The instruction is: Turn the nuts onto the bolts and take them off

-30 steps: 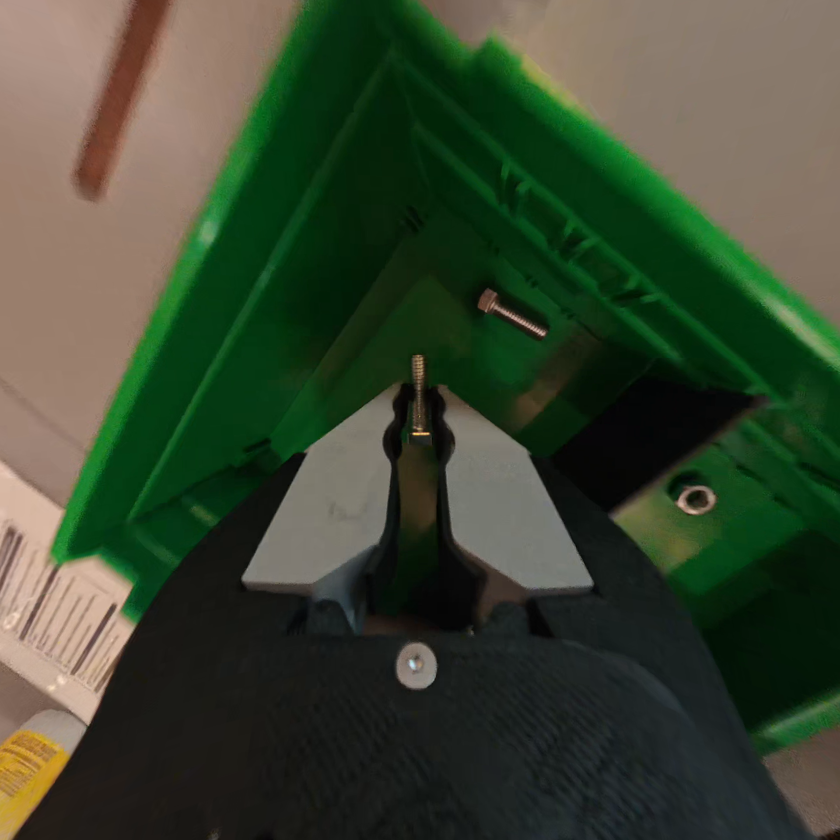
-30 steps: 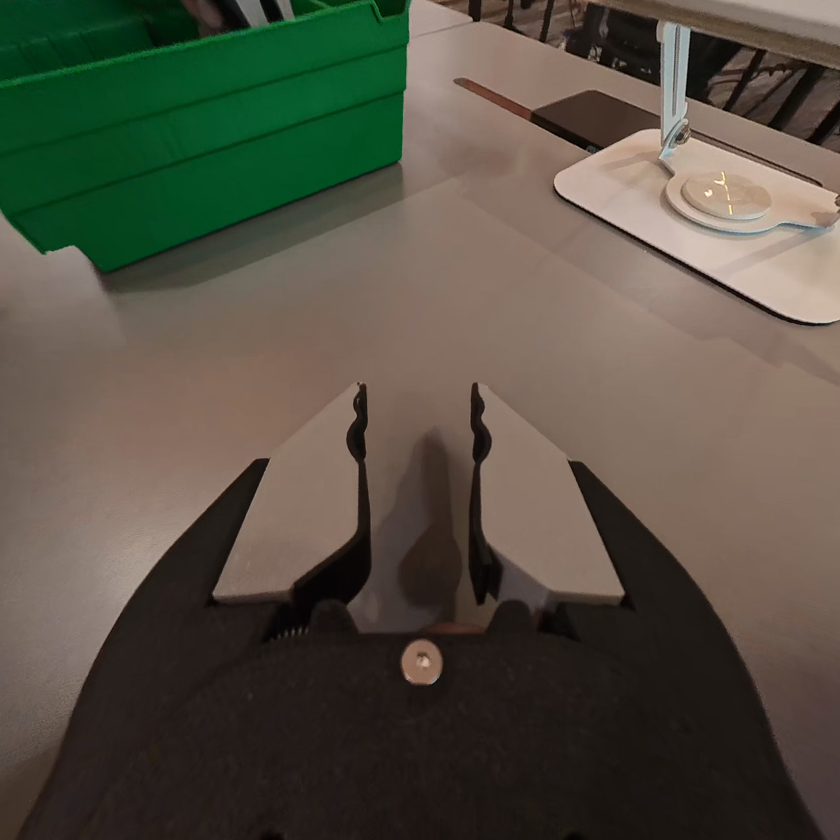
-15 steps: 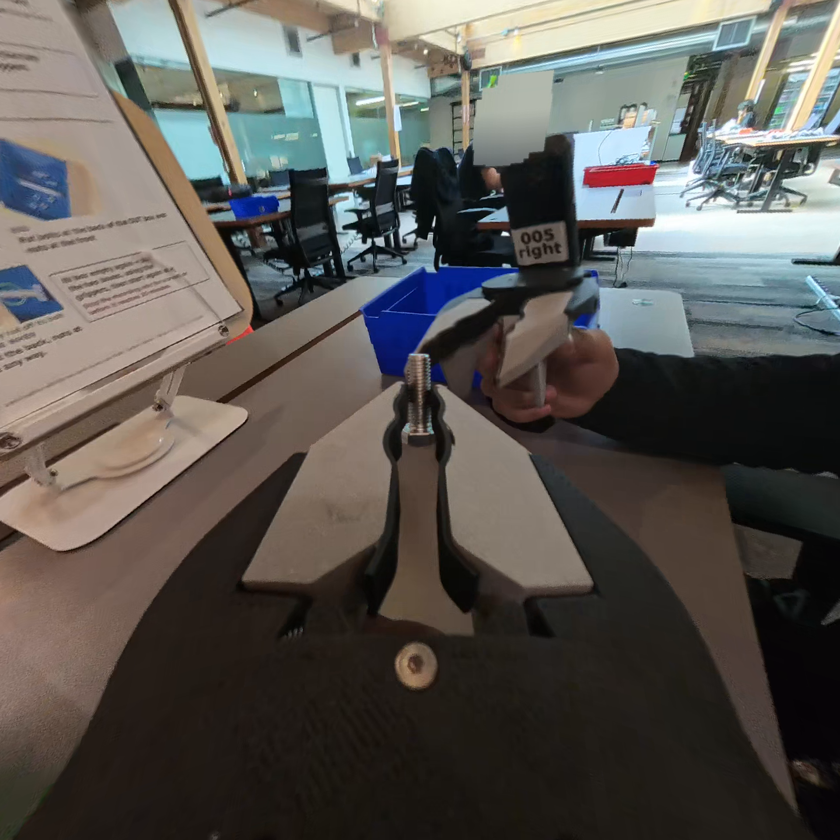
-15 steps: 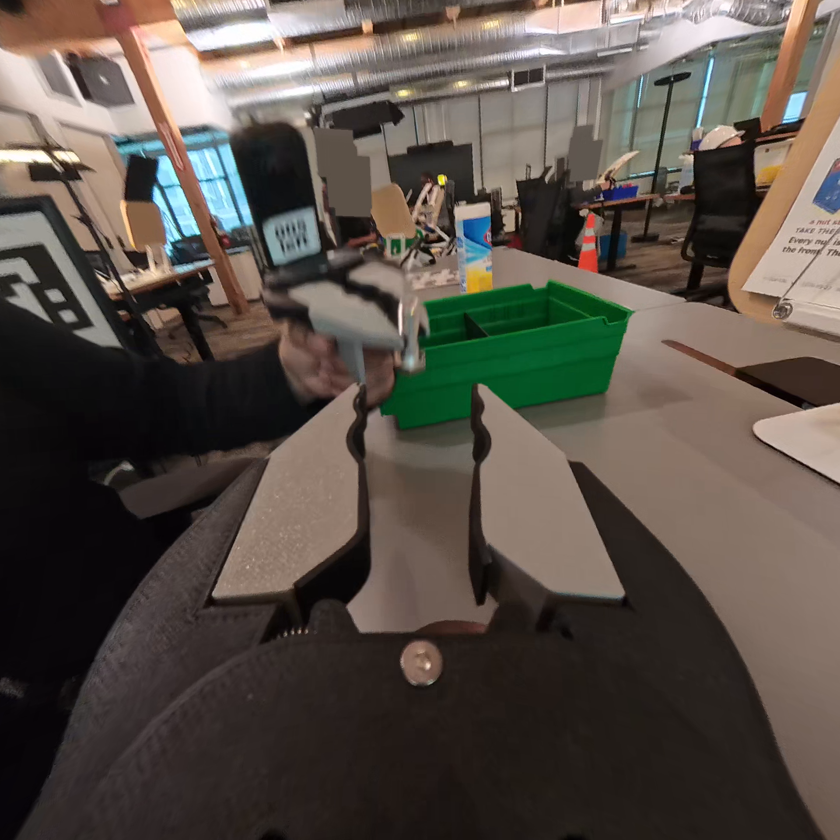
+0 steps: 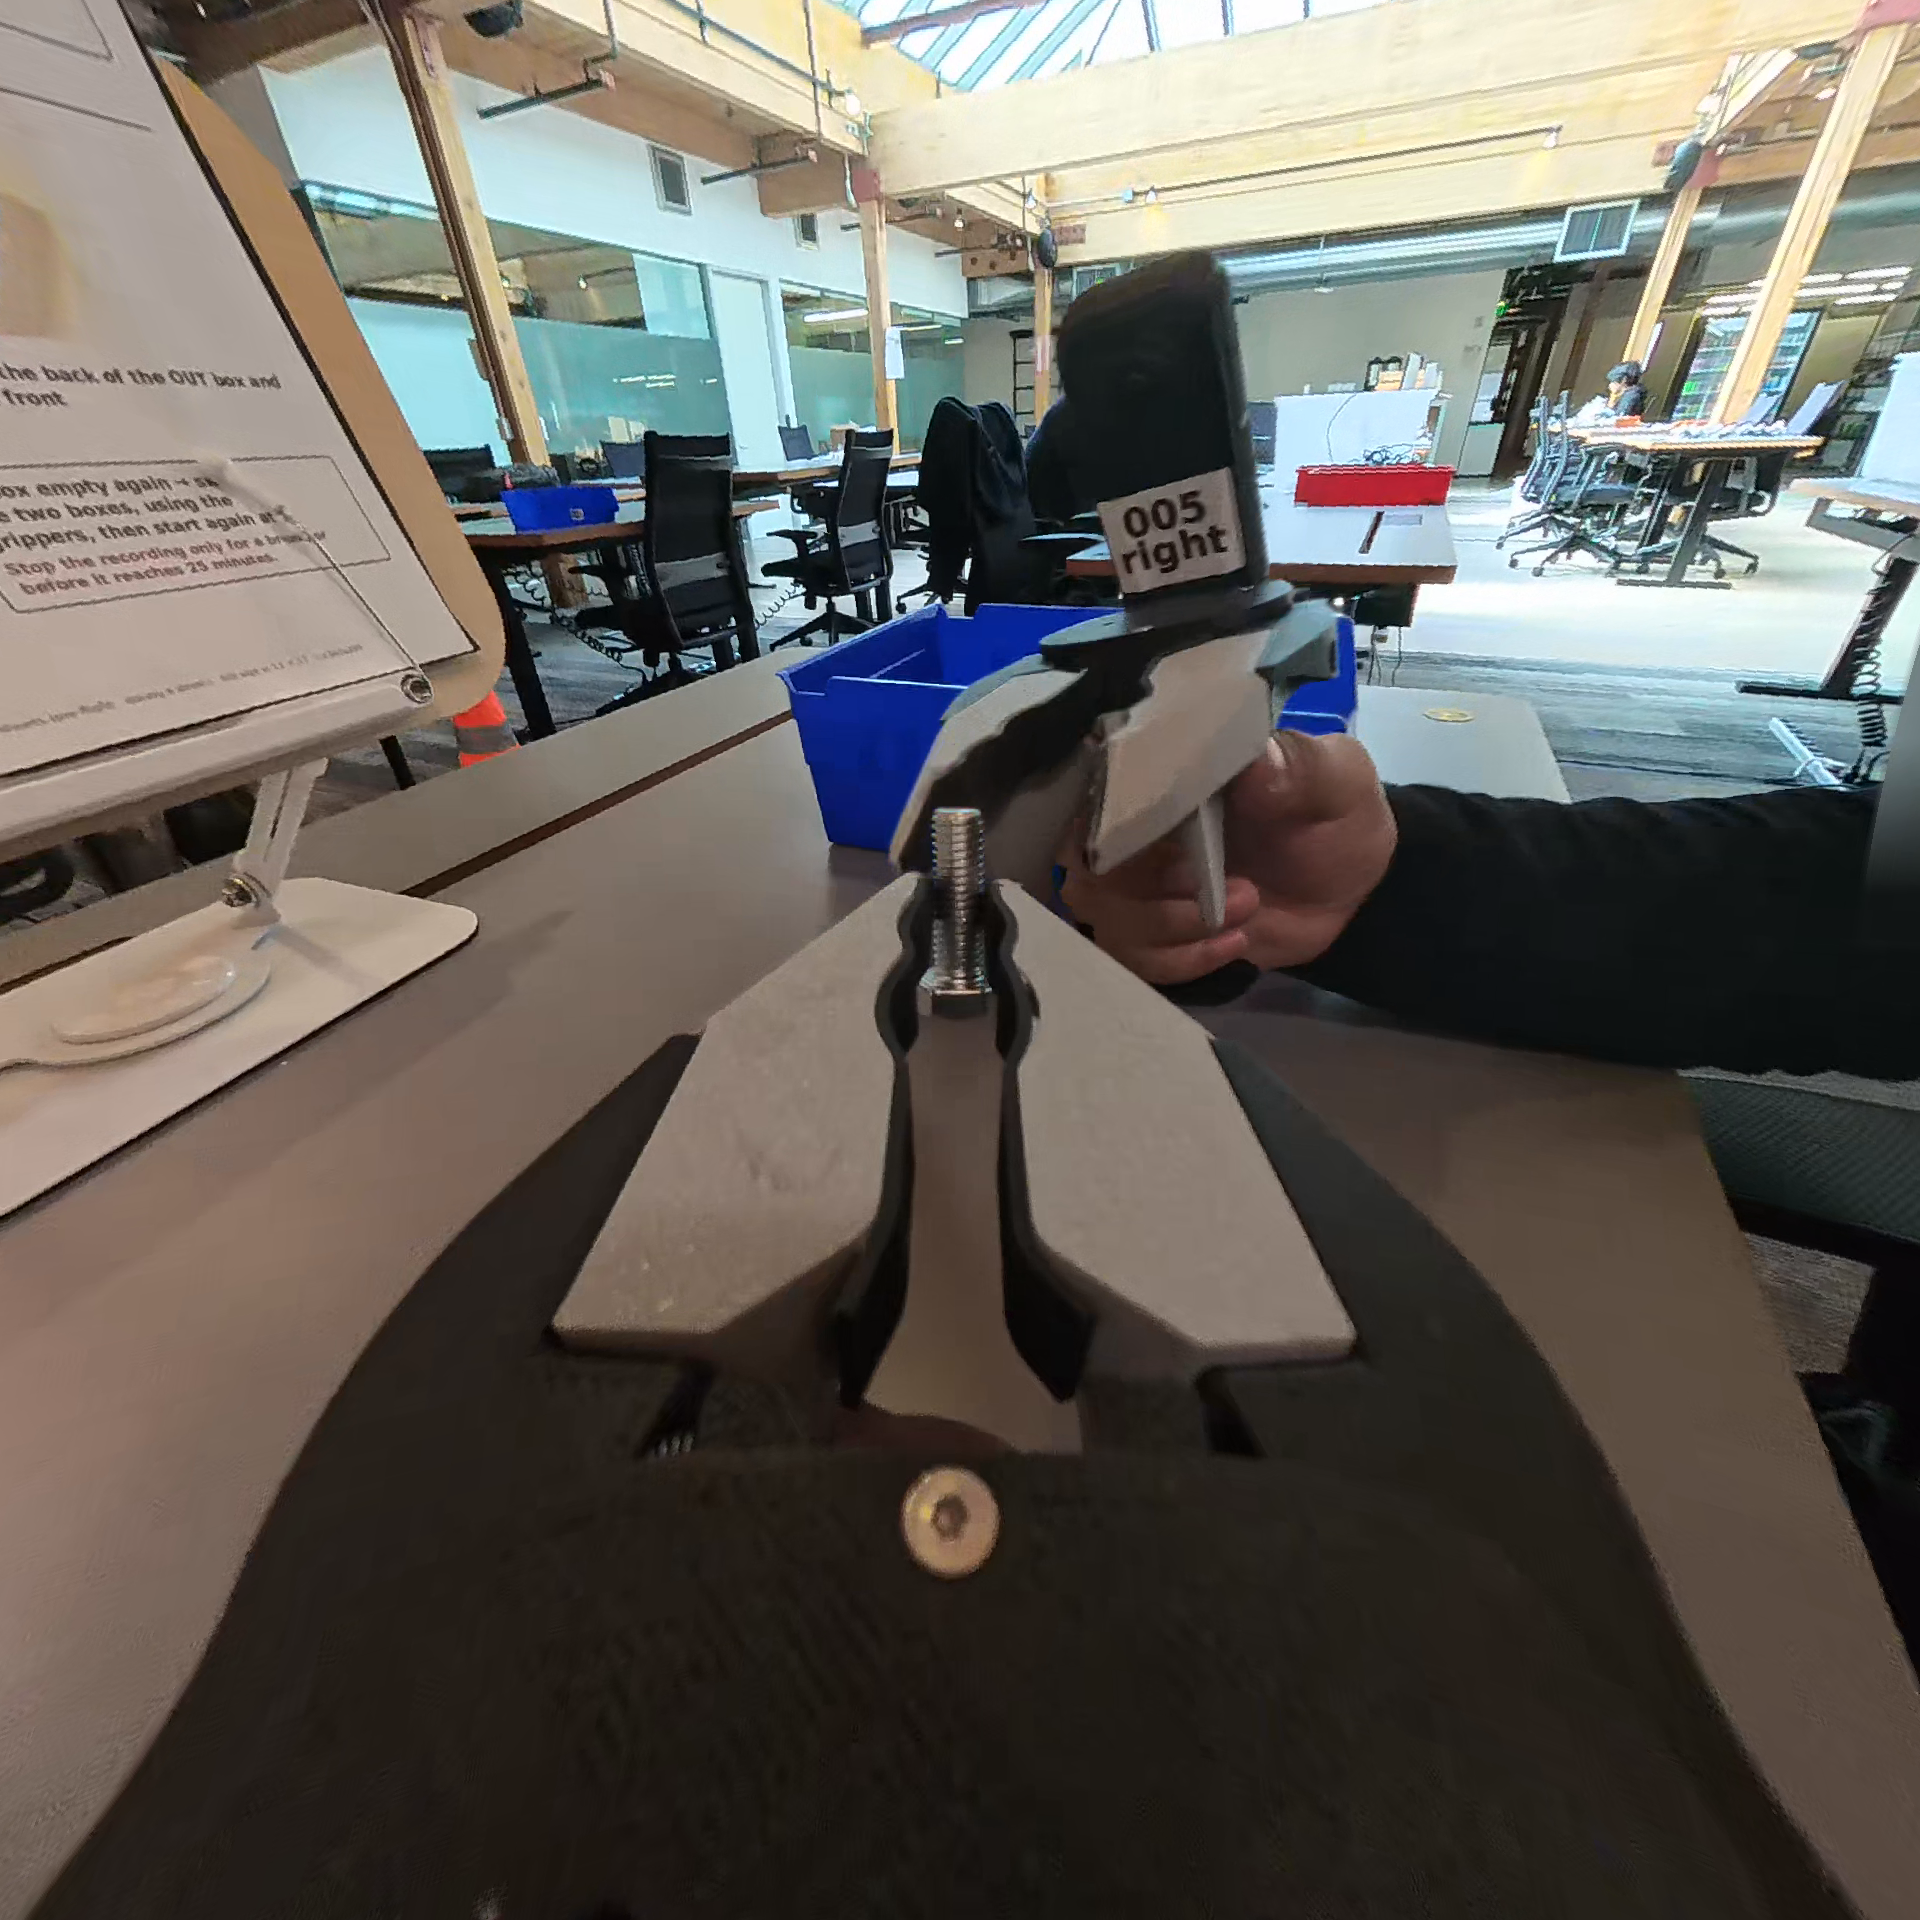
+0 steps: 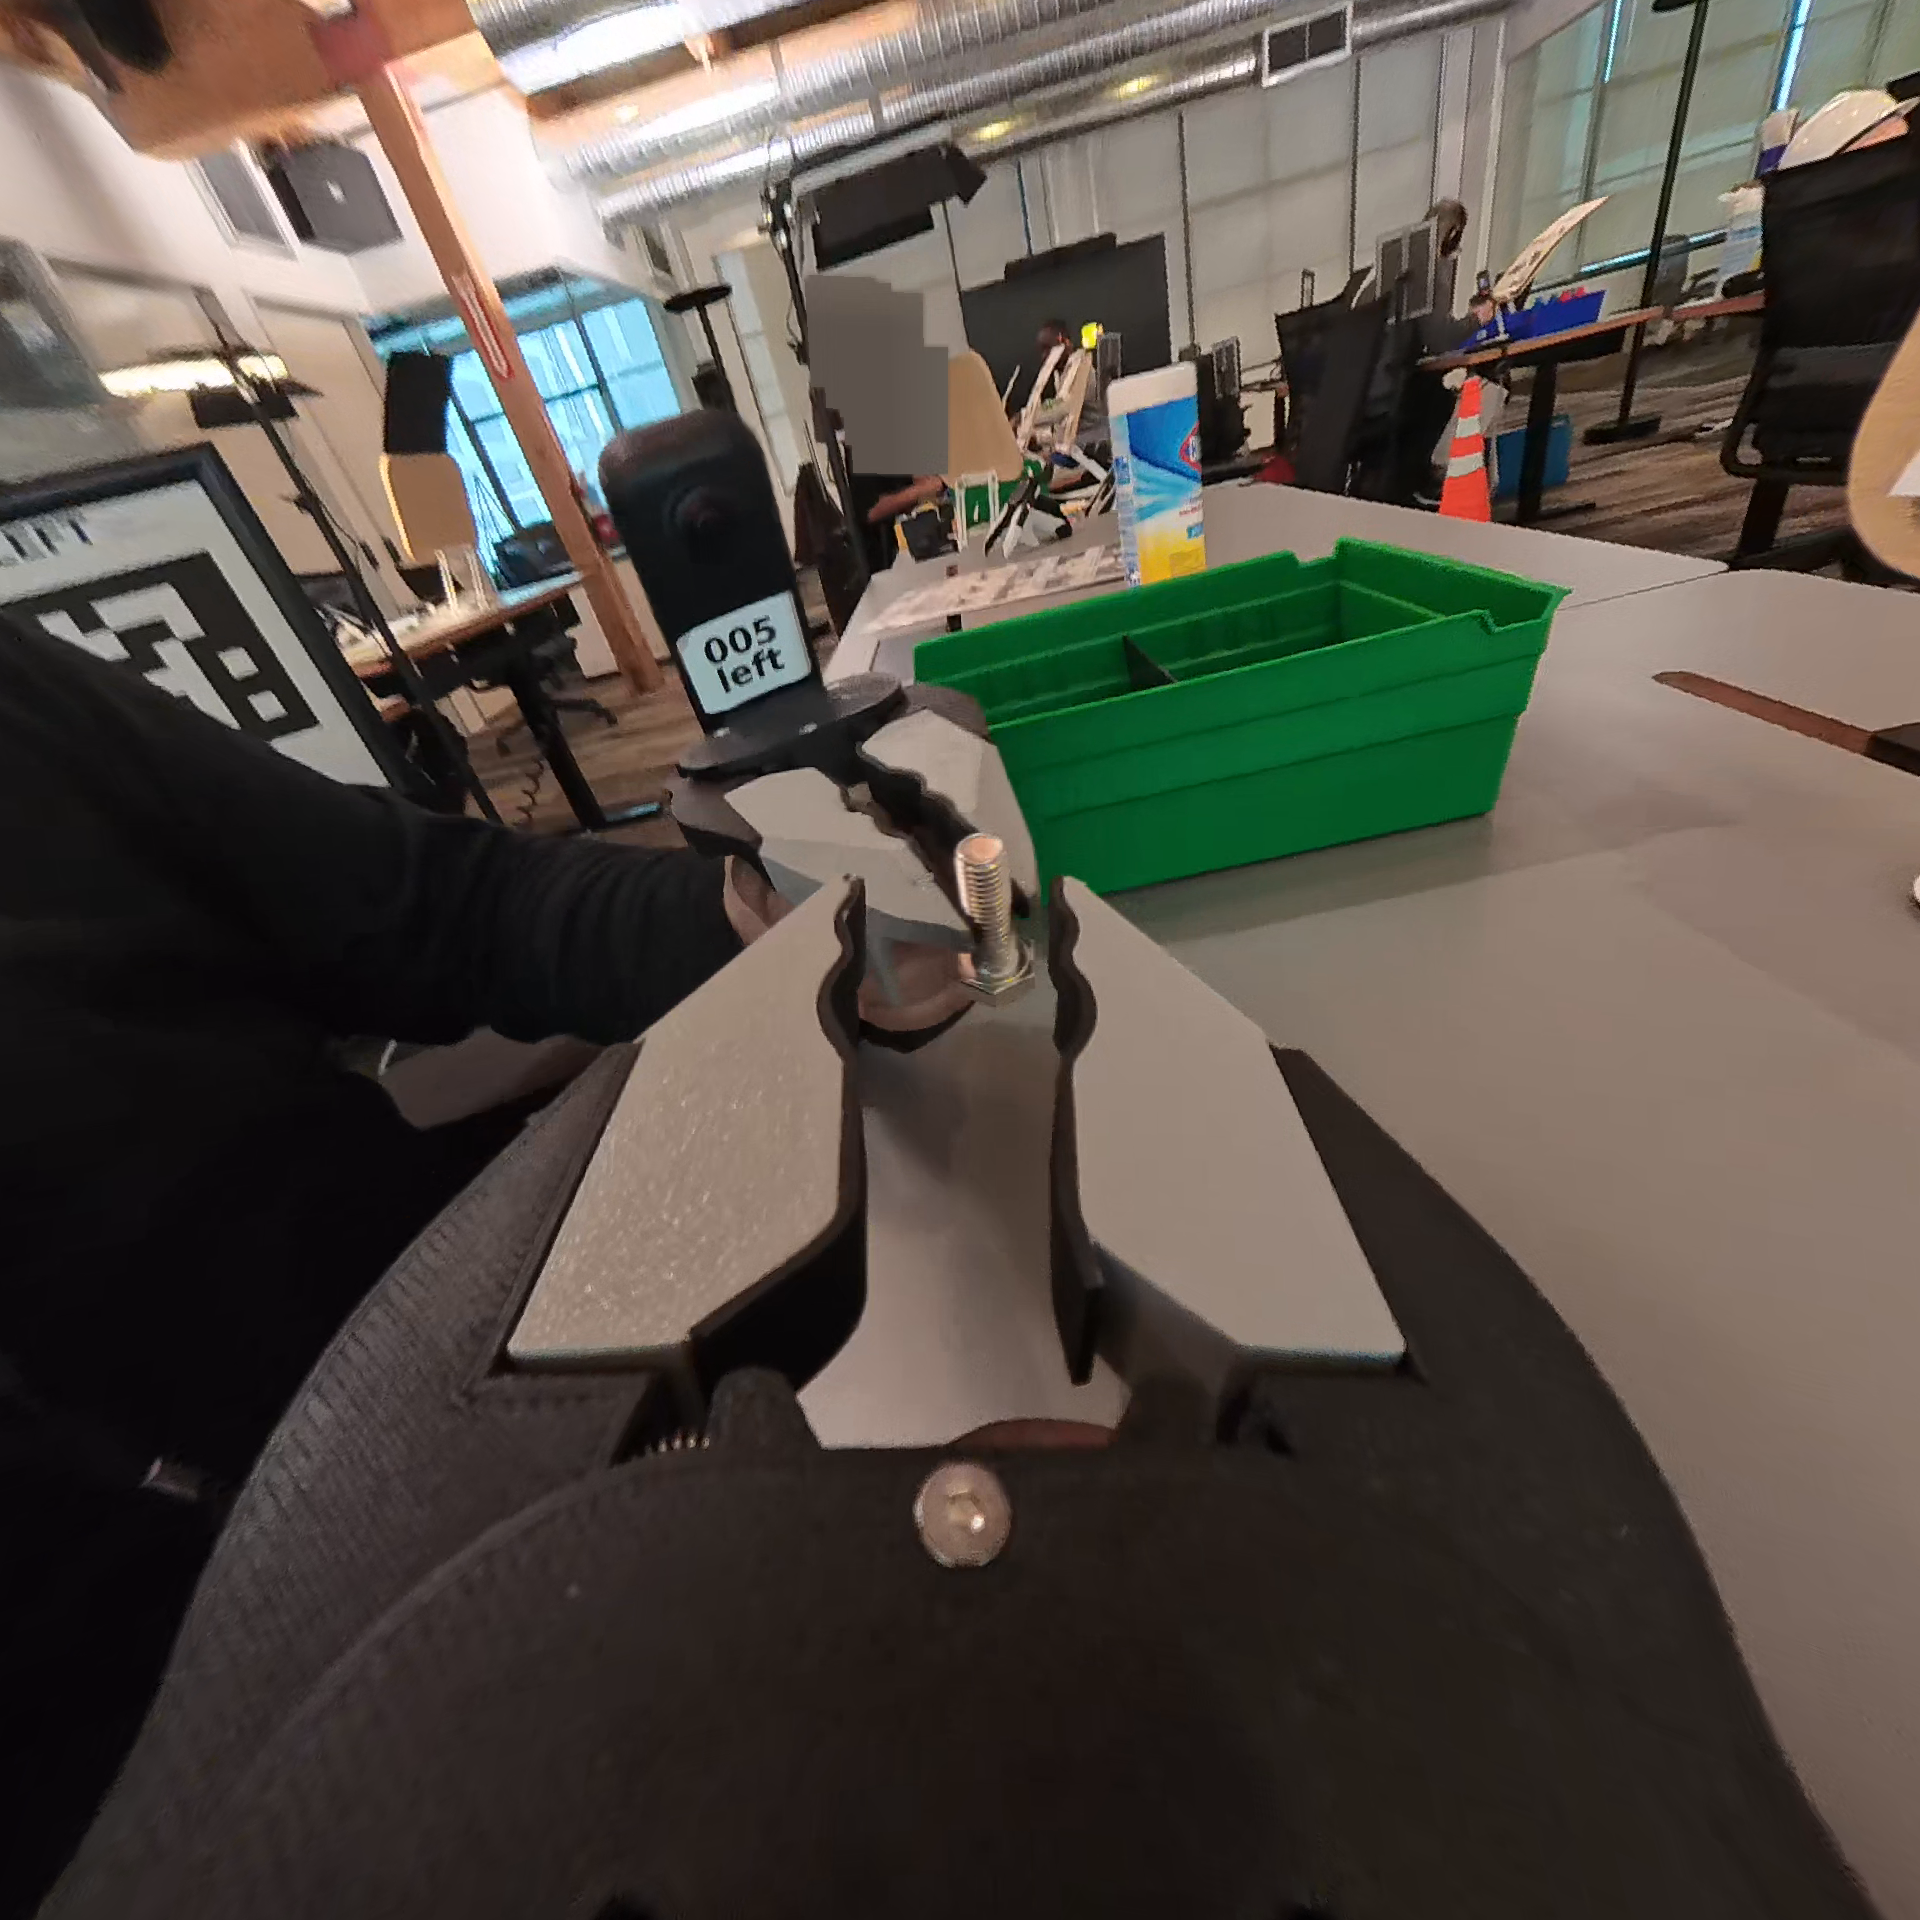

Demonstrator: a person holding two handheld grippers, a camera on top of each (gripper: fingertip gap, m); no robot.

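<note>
My left gripper point(image 5: 956, 906) is shut on a steel bolt point(image 5: 956, 857). It grips the bolt near its hex head, and the threaded end stands upright above the fingertips. My right gripper point(image 6: 956, 935) is open and empty. The bolt point(image 6: 992, 914) sits just beyond its fingertips, slightly right of centre, held by the left gripper's fingers point(image 6: 821, 842). In the left wrist view the right gripper point(image 5: 1029, 831) shows close behind the bolt, held by a hand point(image 5: 1288, 873). No nut is visible.
A green divided bin point(image 6: 1247, 717) stands on the grey table point(image 6: 1558, 987) behind the bolt. A blue bin point(image 5: 883, 727) sits behind the right gripper. A white document stand point(image 5: 208, 966) is at the left. A wipes canister point(image 6: 1155, 488) stands beyond the green bin. Less than 4 cm separates the two grippers' tips.
My left gripper lifted the bolt out of the green bin and turned to face the right gripper. The right gripper rose from the table, and the two have moved closer together.
</note>
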